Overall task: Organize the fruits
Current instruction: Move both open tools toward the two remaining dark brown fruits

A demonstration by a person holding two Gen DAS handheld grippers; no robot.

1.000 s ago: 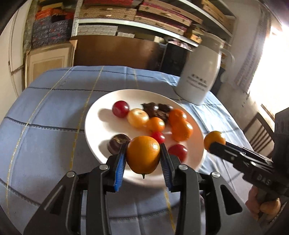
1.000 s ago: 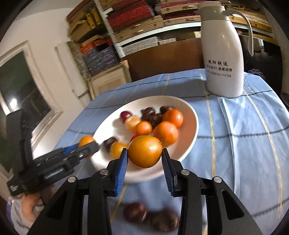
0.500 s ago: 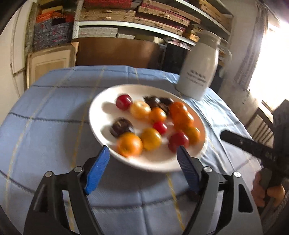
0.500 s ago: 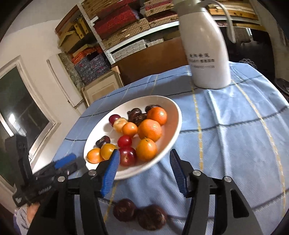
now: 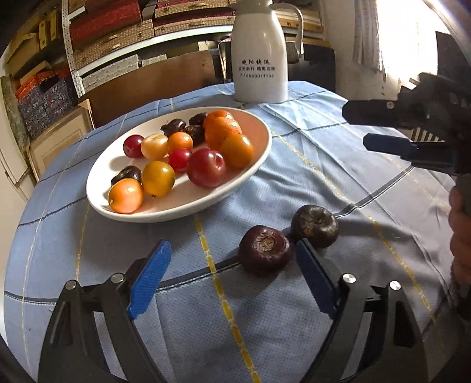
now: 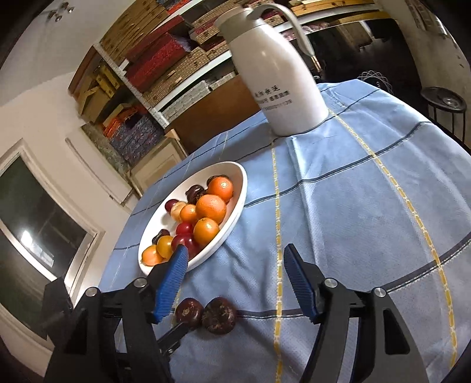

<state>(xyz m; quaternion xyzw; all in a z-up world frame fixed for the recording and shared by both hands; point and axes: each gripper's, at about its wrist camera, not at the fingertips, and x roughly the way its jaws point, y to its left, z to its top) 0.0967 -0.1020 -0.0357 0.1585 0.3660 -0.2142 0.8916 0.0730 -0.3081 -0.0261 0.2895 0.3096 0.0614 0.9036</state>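
A white plate [image 5: 259, 159] [image 6: 235, 215] on the blue tablecloth holds several oranges, red plums and dark fruits. Two dark purple fruits lie on the cloth in front of it: one [image 5: 265, 250] [image 6: 189, 313] just inside my left gripper's right finger, the other [image 5: 314, 226] [image 6: 219, 315] beside it. My left gripper [image 5: 232, 271] is open and empty, low over the cloth. My right gripper [image 6: 235, 271] is open and empty above the two dark fruits; it also shows in the left wrist view [image 5: 382, 126] at the right edge.
A white thermos jug [image 5: 259, 53] [image 6: 273, 76] stands at the back of the round table. Shelves with stacked boxes [image 5: 112, 26] and a wooden cabinet stand behind. A chair or stool [image 6: 441, 103] stands off the right side.
Both grippers have let go of their oranges, which now lie on the plate. Both have opened wide and pulled back toward the two dark fruits on the cloth.
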